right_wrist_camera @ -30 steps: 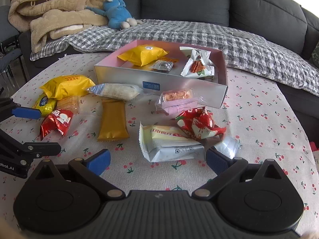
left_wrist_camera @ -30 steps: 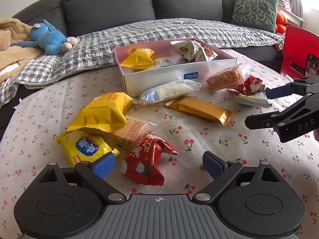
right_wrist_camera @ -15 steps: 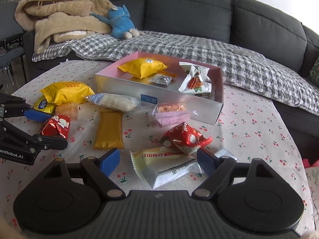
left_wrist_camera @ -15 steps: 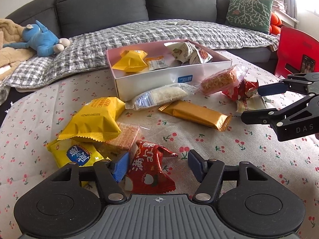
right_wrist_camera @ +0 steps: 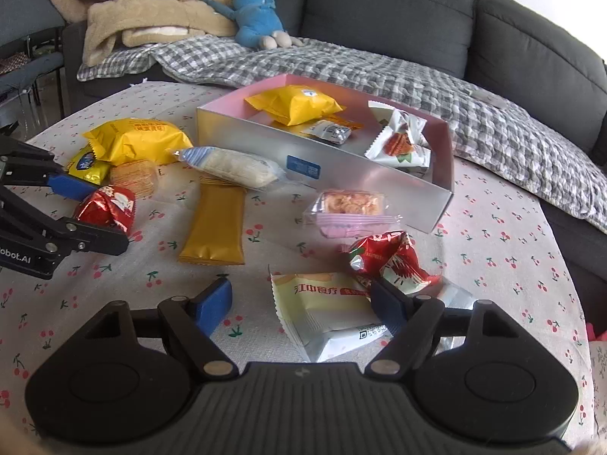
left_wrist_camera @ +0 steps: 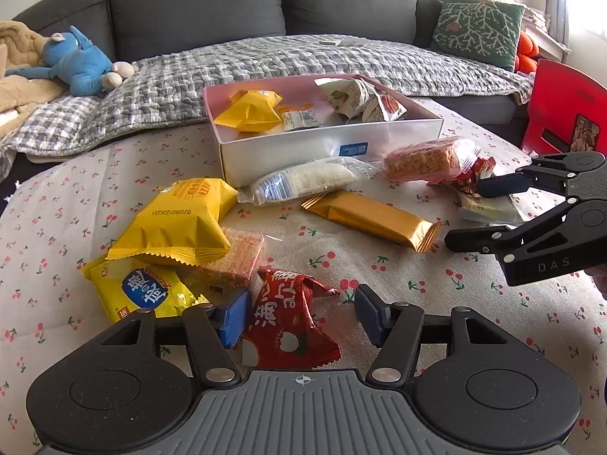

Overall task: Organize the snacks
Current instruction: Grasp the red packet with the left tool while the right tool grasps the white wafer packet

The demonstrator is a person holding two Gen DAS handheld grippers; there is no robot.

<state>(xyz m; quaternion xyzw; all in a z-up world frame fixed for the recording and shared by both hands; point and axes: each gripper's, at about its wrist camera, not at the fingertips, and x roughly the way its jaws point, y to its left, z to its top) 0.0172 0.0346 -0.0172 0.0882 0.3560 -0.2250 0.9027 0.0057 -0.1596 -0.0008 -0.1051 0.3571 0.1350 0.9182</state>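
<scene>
A pink-lined open box (left_wrist_camera: 379, 137) (right_wrist_camera: 371, 178) holds several snacks. Loose snacks lie on the cherry-print tablecloth around it. My left gripper (left_wrist_camera: 299, 316) is open, its blue pads on either side of a red snack packet (left_wrist_camera: 288, 322), also seen in the right wrist view (right_wrist_camera: 108, 208). My right gripper (right_wrist_camera: 301, 303) is open around a pale green-white packet (right_wrist_camera: 326, 314), with a second red packet (right_wrist_camera: 390, 256) by its right finger. A gold bar (left_wrist_camera: 370, 216) (right_wrist_camera: 214, 223) lies between the two grippers.
Two yellow packets (left_wrist_camera: 178, 220), (left_wrist_camera: 140, 292), a wafer pack (left_wrist_camera: 237, 258), a white rice bar (left_wrist_camera: 311, 182) and a pink-wrapped cake (right_wrist_camera: 349, 208) lie on the table. A grey sofa with a checked blanket and blue plush toy (left_wrist_camera: 79, 62) stands behind. A red chair (left_wrist_camera: 561, 113) stands right.
My left gripper has moved forward and narrowed around the red packet. My right gripper has advanced over the pale packet and narrowed a little.
</scene>
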